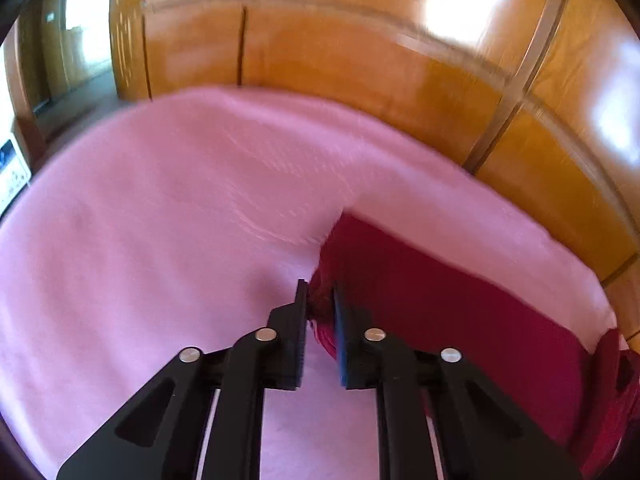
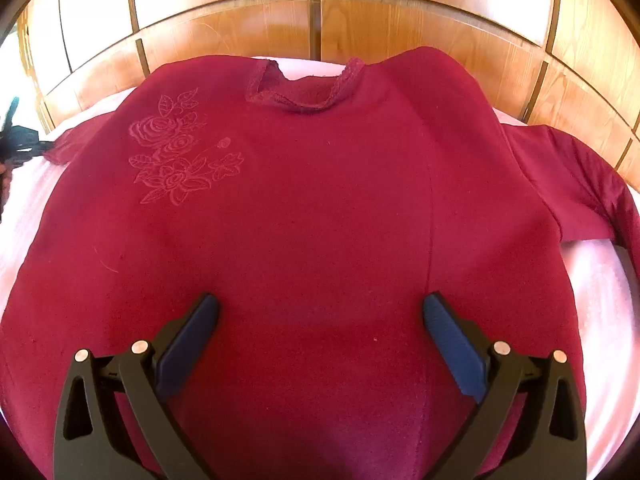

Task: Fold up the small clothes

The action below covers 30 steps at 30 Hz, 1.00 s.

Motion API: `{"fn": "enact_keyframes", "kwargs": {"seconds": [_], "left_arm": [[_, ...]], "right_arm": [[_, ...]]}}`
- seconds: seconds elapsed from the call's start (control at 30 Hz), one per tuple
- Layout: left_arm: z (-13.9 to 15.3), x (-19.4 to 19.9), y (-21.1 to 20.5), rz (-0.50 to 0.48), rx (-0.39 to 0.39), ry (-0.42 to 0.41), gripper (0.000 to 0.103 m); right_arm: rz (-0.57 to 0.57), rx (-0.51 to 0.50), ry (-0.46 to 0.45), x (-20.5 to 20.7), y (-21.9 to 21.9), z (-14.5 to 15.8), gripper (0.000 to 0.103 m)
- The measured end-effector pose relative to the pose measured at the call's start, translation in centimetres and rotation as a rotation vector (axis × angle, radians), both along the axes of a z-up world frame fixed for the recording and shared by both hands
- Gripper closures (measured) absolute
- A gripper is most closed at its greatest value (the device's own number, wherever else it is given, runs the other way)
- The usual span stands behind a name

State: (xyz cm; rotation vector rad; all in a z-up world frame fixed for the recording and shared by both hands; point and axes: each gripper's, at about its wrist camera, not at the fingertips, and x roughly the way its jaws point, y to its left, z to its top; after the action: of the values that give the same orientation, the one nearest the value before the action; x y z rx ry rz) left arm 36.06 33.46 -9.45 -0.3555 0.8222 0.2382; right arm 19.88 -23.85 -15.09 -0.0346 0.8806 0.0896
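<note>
A dark red sweater (image 2: 312,208) with a rose embroidery (image 2: 176,160) lies flat on a pink bed sheet (image 2: 600,288), neck away from me. My right gripper (image 2: 320,320) is open and empty, hovering over the sweater's lower middle. My left gripper (image 1: 320,300) is shut on the end of the sweater's left sleeve (image 1: 440,300), pulled out over the sheet (image 1: 160,220). The left gripper also shows at the far left of the right wrist view (image 2: 20,144), at the sleeve end. The right sleeve (image 2: 580,184) lies spread to the right.
A wooden panelled headboard (image 2: 320,12) runs behind the bed and also shows in the left wrist view (image 1: 360,48). A doorway or window (image 1: 80,20) is at the far left.
</note>
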Motion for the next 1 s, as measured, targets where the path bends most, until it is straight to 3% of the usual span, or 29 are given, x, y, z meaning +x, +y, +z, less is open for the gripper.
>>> {"fn": "enact_keyframes", "kwargs": {"seconds": [0.07,0.13,0.37,0.47,0.53,0.57,0.6,0.63,0.7,0.77,0.87,0.97,1.0], "left_arm": [[1.2,-2.6,2.1,0.052,-0.003,-0.052,0.095],[1.7,-5.2,4.1,0.114,0.051,-0.072,0.095],[-2.9,-9.0,9.2,0.251,0.077,0.074,0.096],[-3.1,-9.2,8.7,0.279,0.079,0.067,0.095],[-2.0,-9.4,7.9,0.314,0.081,0.077,0.072],[-1.3,-9.9,7.5,0.335,0.071,0.058,0.046],[-0.7,-10.1,7.0,0.343,0.059,0.021,0.034],[0.4,-10.8,5.7,0.333,0.049,-0.039,0.034],[1.9,-11.5,3.2,0.305,0.058,-0.102,0.034],[3.4,-12.6,-0.8,0.216,0.016,-0.179,0.034],[3.9,-13.8,-9.0,0.016,-0.042,-0.214,0.034],[3.0,-15.3,-18.6,-0.226,-0.083,-0.197,0.033],[2.3,-15.9,-22.7,-0.318,-0.077,-0.184,0.033]], "right_arm": [[0.0,-0.001,0.0,0.0,0.0,0.0,0.002],[-0.001,-0.004,-0.001,0.0,0.0,0.0,0.002],[0.001,-0.015,-0.002,0.1,0.0,0.2,0.002],[0.001,-0.013,-0.002,0.1,-0.1,0.2,0.002],[0.001,-0.011,-0.002,0.1,-0.1,0.2,0.002],[0.001,-0.01,-0.002,0.1,-0.1,0.2,0.002],[0.001,-0.009,-0.003,0.1,-0.1,0.2,0.002],[0.001,-0.008,-0.003,0.1,-0.1,0.2,0.002],[0.002,-0.004,-0.003,0.1,-0.2,0.2,0.002],[0.002,0.001,-0.004,0.1,-0.2,0.2,0.002],[0.002,0.023,-0.003,0.1,-0.6,0.3,0.002],[-0.025,0.066,0.011,-0.3,-1.5,1.2,0.004],[-0.043,0.086,0.007,-0.6,-2.3,1.8,0.019]]}}
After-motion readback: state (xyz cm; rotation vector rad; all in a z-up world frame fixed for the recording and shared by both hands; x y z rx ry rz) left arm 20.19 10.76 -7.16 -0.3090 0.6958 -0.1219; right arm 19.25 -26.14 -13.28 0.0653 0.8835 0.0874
